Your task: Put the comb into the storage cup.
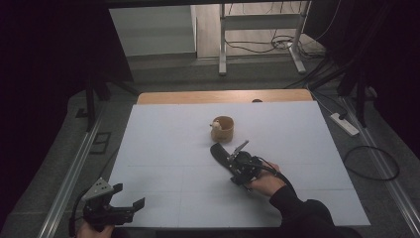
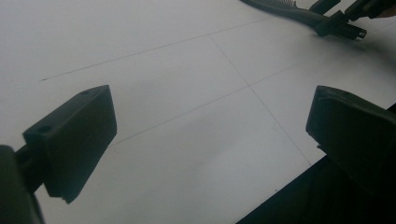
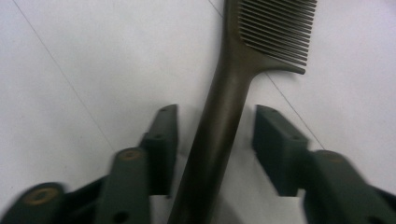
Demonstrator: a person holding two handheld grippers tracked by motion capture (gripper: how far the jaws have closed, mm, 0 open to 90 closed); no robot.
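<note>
A black comb [image 1: 219, 151] lies flat on the white table top [image 1: 163, 144], just in front of a small round wooden cup [image 1: 223, 128]. My right gripper [image 1: 232, 161] is down at the comb's handle [image 3: 219, 126]. Its two jaws stand on either side of the handle, with a narrow gap showing on each side, so the pads are not pressing on it. The comb's teeth [image 3: 280, 32] point away past the jaws. My left gripper [image 1: 130, 195] rests at the table's near left corner, open wide with nothing between its jaws [image 2: 210, 121].
The wooden cup holds something small and pale. A wooden strip [image 1: 223, 96] runs along the table's far edge. Beyond it are a metal frame [image 1: 223, 44] and cables on the floor; a power strip [image 1: 344, 124] lies to the right.
</note>
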